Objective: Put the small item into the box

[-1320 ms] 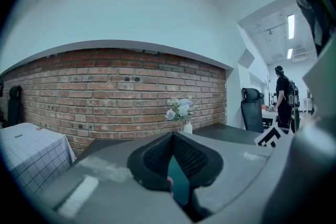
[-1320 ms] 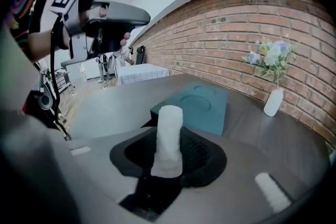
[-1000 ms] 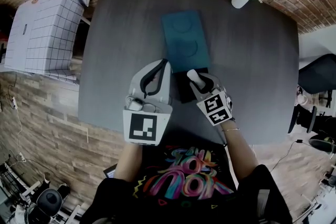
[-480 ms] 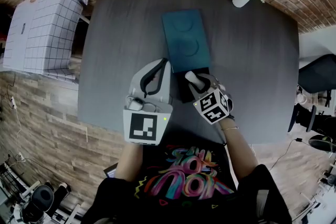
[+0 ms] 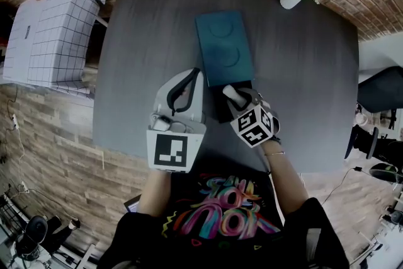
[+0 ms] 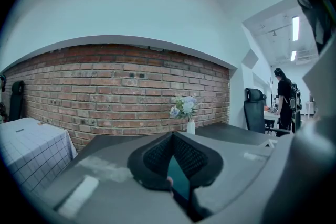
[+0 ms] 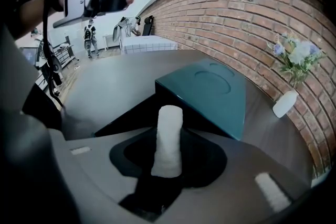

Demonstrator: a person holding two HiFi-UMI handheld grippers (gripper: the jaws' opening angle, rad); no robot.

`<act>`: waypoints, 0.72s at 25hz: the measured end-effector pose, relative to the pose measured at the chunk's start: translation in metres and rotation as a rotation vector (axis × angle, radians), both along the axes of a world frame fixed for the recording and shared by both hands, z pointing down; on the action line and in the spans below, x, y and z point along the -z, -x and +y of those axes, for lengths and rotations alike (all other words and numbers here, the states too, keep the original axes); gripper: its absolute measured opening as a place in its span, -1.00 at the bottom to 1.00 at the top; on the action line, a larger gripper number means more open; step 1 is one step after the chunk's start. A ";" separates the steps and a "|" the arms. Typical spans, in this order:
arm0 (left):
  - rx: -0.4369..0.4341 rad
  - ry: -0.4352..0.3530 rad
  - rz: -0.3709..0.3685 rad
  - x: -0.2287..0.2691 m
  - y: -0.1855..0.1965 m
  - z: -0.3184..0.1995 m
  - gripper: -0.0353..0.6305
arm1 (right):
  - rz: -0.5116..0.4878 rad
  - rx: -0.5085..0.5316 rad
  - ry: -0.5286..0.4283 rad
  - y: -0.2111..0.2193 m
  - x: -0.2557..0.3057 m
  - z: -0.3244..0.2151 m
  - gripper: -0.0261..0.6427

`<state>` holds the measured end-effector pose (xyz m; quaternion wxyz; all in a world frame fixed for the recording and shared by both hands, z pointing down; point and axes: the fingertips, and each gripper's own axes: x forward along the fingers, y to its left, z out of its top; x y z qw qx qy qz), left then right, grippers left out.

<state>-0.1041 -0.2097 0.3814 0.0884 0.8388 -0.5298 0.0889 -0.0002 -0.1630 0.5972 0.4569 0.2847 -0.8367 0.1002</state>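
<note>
- Right gripper view: my right gripper (image 7: 169, 165) is pinching the small item (image 7: 168, 136), a white roll standing up along the jaws. They've just eased open a hair, but the roll sits between the pads.
- The box (image 7: 210, 93) is dead ahead at 12 o'clock. Its black half (image 7: 126, 119) is just past the roll's tip, and the teal half runs off toward 1.
- In the head view the box's long axis runs 12 to 6, with the black end at 6, right under my right gripper. So that hand's the nearer one.
- My left gripper (image 5: 196, 75) has its jaws pressed together with nothing in them. It's parked at 9 o'clock of the black half, just beside it.
</note>
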 end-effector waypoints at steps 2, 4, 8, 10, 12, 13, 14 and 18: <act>-0.002 -0.002 -0.001 0.000 0.001 -0.001 -0.89 | 0.001 0.001 0.001 0.001 -0.001 -0.001 -0.51; -0.002 -0.002 0.002 -0.001 0.002 -0.001 -0.89 | -0.001 0.001 0.000 0.002 -0.002 -0.002 -0.51; -0.005 -0.007 0.001 0.000 0.001 0.000 -0.89 | -0.006 -0.002 0.003 0.002 -0.002 -0.001 -0.48; -0.005 -0.008 0.003 0.001 0.001 0.000 -0.89 | -0.010 -0.005 0.008 0.002 -0.001 -0.001 -0.46; -0.003 -0.009 0.006 0.002 0.002 0.001 -0.89 | -0.015 -0.008 0.010 0.003 0.000 -0.001 -0.44; -0.002 -0.011 0.006 0.003 0.002 0.001 -0.89 | -0.017 -0.011 0.011 0.003 0.000 -0.001 -0.44; -0.002 -0.013 0.005 0.003 0.002 0.001 -0.89 | -0.019 -0.013 0.011 0.003 0.000 -0.001 -0.44; 0.000 -0.016 0.004 0.004 0.003 0.000 -0.89 | -0.026 -0.021 0.013 0.003 0.000 -0.002 -0.44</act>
